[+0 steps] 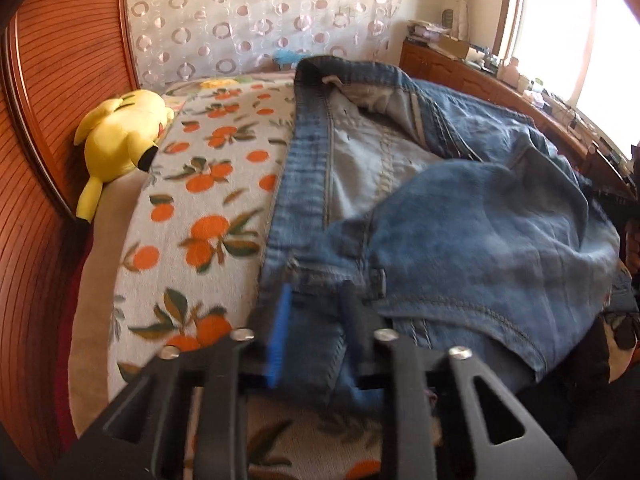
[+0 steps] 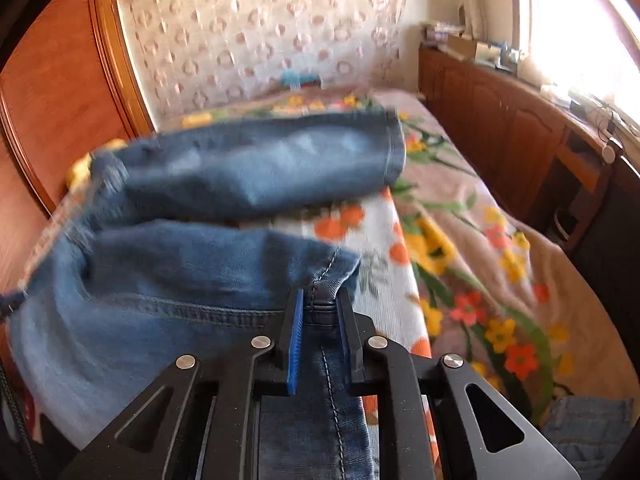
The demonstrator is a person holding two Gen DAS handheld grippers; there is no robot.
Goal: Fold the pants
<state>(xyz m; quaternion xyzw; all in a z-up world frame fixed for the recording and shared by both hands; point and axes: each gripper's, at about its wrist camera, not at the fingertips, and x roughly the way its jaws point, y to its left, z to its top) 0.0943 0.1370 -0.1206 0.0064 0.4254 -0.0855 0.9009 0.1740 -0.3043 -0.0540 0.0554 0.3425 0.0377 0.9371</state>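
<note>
Blue denim pants (image 1: 460,208) lay crumpled on the bed (image 1: 192,208) over an orange-print cover — waistband toward the far wall in the left wrist view, legs running left to right in the right wrist view. Faded wash, pale inside showing; no readable label. Left hand-held gripper (image 1: 316,320) pinched a denim edge; right hand-held gripper (image 2: 320,312) clamped a leg hem.

Daylight glares through the window (image 1: 580,40) at right; edges bend, and the jeans (image 2: 248,168) look motion-blurred.
</note>
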